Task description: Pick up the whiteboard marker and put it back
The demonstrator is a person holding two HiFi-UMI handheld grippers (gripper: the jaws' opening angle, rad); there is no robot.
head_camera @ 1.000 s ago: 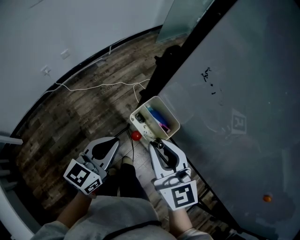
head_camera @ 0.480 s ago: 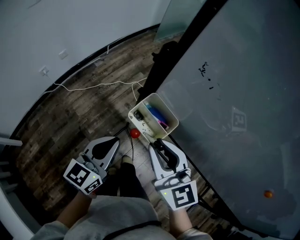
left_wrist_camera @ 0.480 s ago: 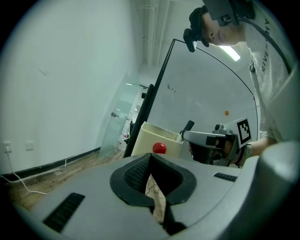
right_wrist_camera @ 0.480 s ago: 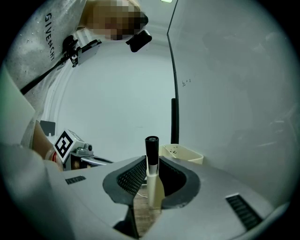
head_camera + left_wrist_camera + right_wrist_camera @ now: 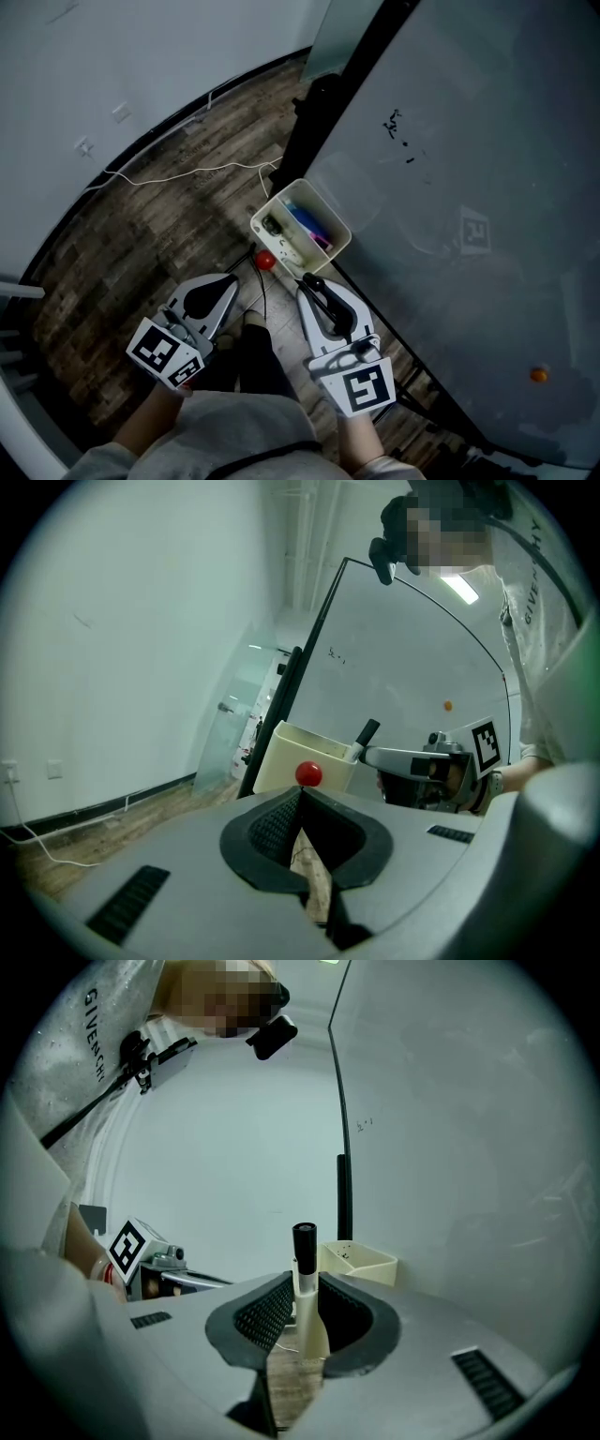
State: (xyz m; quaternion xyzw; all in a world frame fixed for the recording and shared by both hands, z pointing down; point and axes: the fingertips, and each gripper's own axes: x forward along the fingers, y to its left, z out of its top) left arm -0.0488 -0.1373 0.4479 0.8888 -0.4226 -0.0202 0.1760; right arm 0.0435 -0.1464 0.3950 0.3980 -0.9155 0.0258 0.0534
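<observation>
The whiteboard marker (image 5: pixel 304 1258), white with a black cap, stands upright between the pads of my right gripper (image 5: pixel 302 1288), which is shut on it. From the head view, that right gripper (image 5: pixel 314 285) sits just short of a cream bin (image 5: pixel 330 212) fixed to the whiteboard (image 5: pixel 469 187); several markers lie in the bin. The left gripper view shows the marker (image 5: pixel 365 736) pointing at the bin (image 5: pixel 281 757). My left gripper (image 5: pixel 232 282) hangs to the left over the floor, shut and holding nothing, its tips (image 5: pixel 300 794) meeting.
A red ball (image 5: pixel 266 260) sits at the bin's near corner. The black board post (image 5: pixel 319 112) rises behind the bin. A white cable (image 5: pixel 187 172) trails over the wooden floor. An orange magnet (image 5: pixel 537 374) sticks on the board at right.
Neither gripper has moved and the marker stays gripped. Only the head view has shifted, so the bin and board sit slightly higher and more to the left.
</observation>
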